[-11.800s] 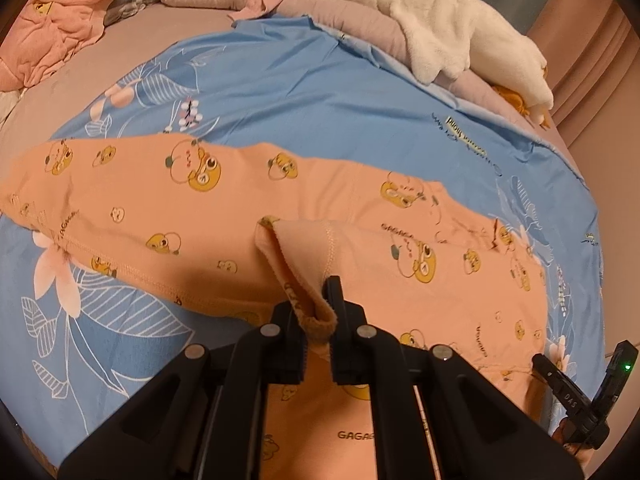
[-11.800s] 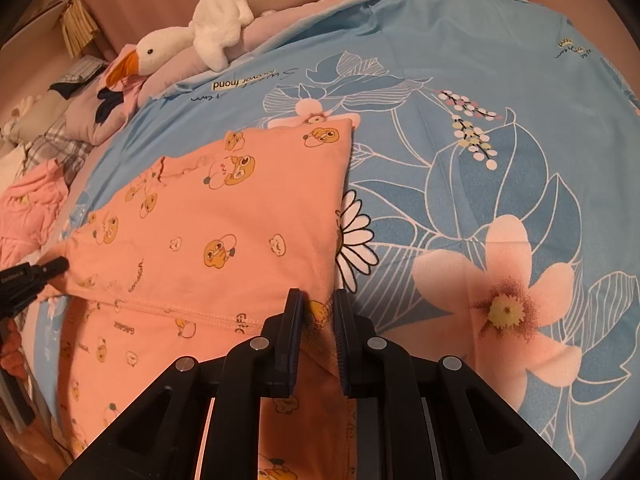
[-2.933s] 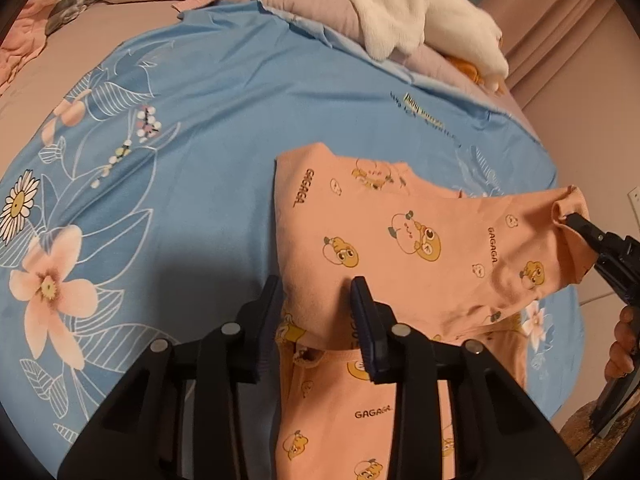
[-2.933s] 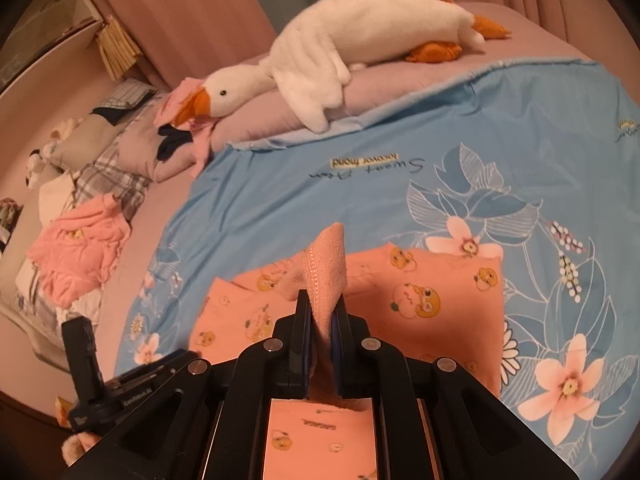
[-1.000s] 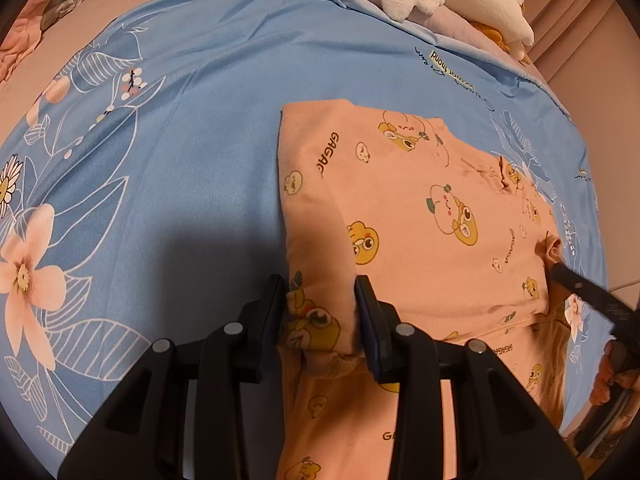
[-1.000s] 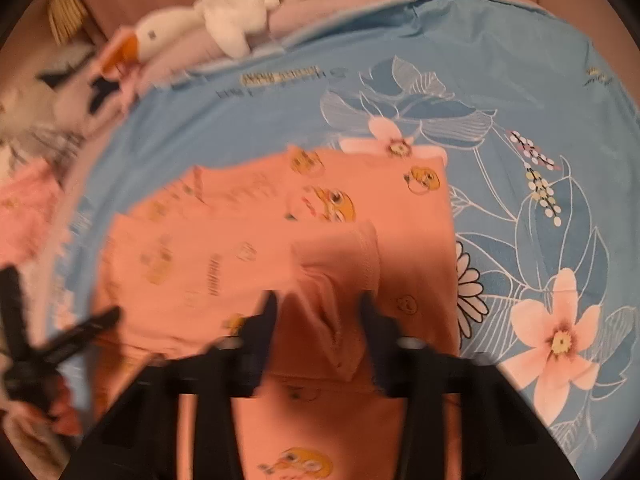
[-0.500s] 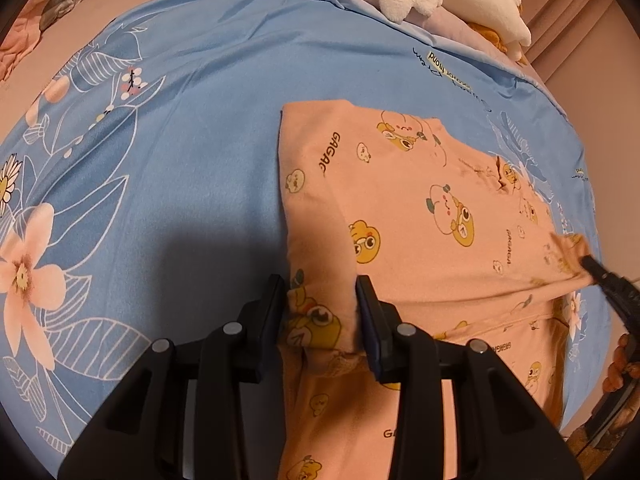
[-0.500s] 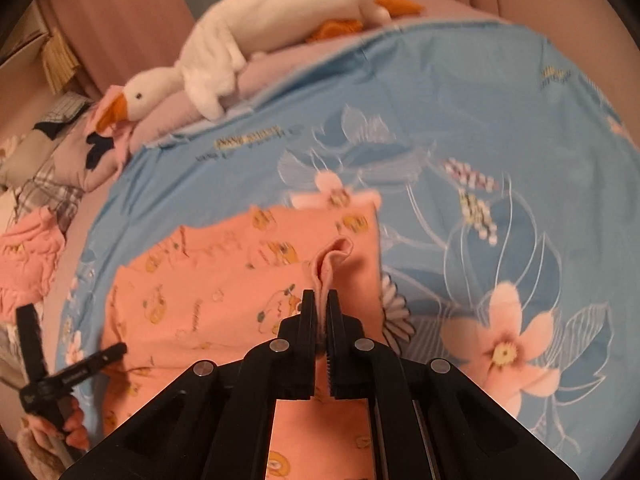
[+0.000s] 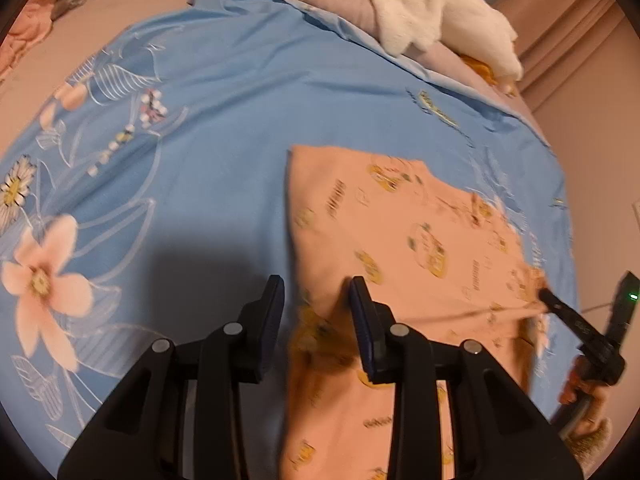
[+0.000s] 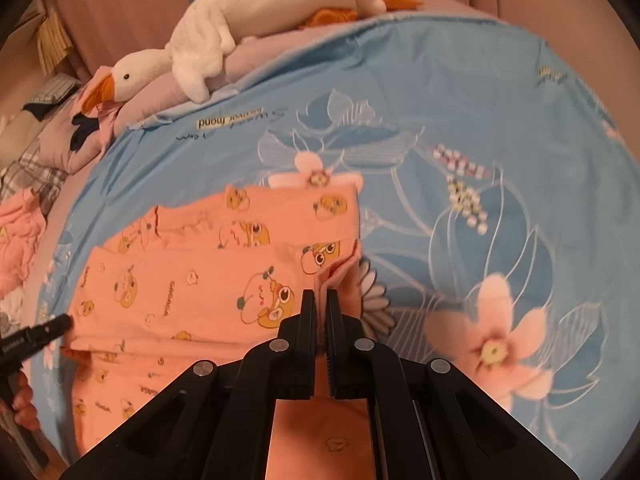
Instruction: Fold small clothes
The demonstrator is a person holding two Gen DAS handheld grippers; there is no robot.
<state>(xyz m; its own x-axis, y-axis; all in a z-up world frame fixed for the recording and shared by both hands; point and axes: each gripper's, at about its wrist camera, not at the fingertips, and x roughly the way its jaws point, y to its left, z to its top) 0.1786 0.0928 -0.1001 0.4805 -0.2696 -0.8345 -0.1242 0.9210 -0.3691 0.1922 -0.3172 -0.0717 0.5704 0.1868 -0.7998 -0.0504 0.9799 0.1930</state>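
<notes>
Both grippers point steeply down at the bed. The left gripper (image 9: 316,300) hovers over the near left corner of the orange garment (image 9: 400,240); its jaws stand apart and have just been closing a little, with the folded cloth edge below and between them but not visibly pinched. The picture is blurred there, so contact with the pads cannot be told for sure. The right gripper (image 10: 321,308) has its jaws closed tight on a raised fold at the garment's right edge, the cloth pinched up into a small ridge between them.

The garment lies folded on the blue floral sheet (image 10: 480,120), its left edge straight and its far edge near a printed pink flower. In the left wrist view the right gripper shows at the garment's far right corner, with a hand (image 9: 580,380) behind it.

The sheet is open to the left of the garment and beyond it. At the far side a white plush goose (image 10: 260,12) lies on a mauve pillow, well apart from the garment. Other pink clothes (image 10: 16,240) lie off the sheet's left side.
</notes>
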